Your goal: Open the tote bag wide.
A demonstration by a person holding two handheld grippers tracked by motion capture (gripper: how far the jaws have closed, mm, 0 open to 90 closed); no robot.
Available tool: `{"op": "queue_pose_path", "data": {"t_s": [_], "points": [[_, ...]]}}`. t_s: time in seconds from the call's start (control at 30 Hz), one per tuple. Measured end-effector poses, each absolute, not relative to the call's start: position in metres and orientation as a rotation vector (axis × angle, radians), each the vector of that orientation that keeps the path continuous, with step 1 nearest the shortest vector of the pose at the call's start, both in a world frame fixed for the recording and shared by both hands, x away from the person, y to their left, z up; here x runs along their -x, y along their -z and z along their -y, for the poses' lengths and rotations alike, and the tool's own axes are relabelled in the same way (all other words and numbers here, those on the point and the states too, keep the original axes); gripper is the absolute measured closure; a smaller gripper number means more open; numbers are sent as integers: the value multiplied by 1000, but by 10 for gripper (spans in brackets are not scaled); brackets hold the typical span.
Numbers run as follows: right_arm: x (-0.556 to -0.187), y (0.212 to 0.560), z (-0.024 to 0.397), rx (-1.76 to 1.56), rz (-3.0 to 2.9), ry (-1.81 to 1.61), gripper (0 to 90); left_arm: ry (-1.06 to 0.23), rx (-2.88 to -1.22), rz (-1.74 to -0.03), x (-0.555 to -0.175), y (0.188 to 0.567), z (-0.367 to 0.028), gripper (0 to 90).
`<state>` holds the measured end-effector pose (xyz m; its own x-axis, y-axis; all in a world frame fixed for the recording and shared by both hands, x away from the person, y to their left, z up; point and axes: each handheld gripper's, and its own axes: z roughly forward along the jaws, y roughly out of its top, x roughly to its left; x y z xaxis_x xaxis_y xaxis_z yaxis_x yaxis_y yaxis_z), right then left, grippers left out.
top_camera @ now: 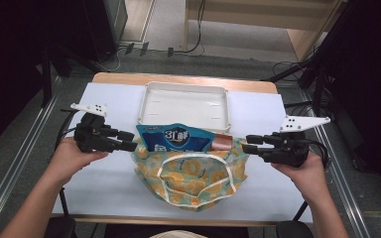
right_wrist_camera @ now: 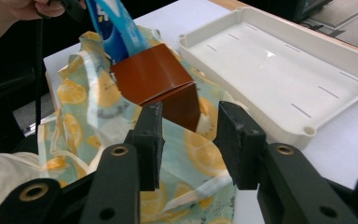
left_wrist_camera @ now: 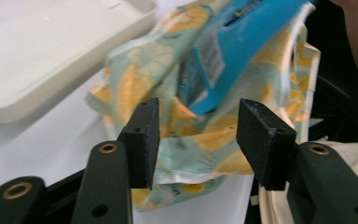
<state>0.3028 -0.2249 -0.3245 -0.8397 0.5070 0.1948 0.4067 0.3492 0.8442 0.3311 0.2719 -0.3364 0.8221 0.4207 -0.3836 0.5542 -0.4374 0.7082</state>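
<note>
The left tool (top_camera: 129, 140) stood open, jaws apart, nothing pressed between them; the right tool (top_camera: 249, 144) was likewise open and empty. Between them, at lower centre of the high view, the lemon-print fabric bag (top_camera: 194, 178) lay slumped on the bench (top_camera: 104, 173). A blue snack pouch (top_camera: 176, 137) and a brown carton (top_camera: 222, 142) protruded from its mouth. The bag appeared soft, light and floppy; gripping the hemmed rim at both sides seemed best. Both hands held the tools level, pointing inward. A white tray (top_camera: 184, 101) sat beyond.
</note>
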Motion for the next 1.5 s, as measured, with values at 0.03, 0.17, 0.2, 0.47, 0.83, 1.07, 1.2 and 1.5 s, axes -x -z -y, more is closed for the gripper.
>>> {"op": "queue_pose_path", "data": {"t_s": [0.03, 0.17, 0.2, 0.47, 0.83, 1.07, 1.2, 1.5], "points": [[-303, 325, 225, -848, -2496, -1515, 610, 186, -2093, -715, -331, 336, -272, 471], [-298, 328, 216, -792, -2533, -1525, 532, 186, -2123, -673, -324, 342, -260, 427], [-298, 329, 214, -785, -2538, -1527, 508, 193, -2120, -672, -323, 344, -258, 415], [-300, 339, 201, -733, -2575, -1525, 341, 221, -2140, -664, -324, 362, -245, 390], [-301, 356, 195, -756, -2662, -1465, 680, 238, -2180, -763, -325, 380, -244, 692], [-298, 356, 194, -793, -2695, -1424, 858, 224, -2202, -771, -320, 379, -245, 867], [-291, 355, 194, -775, -2700, -1424, 889, 211, -2206, -762, -316, 376, -246, 897], [-279, 359, 194, -761, -2686, -1450, 888, 213, -2163, -731, -302, 366, -254, 895]]}}
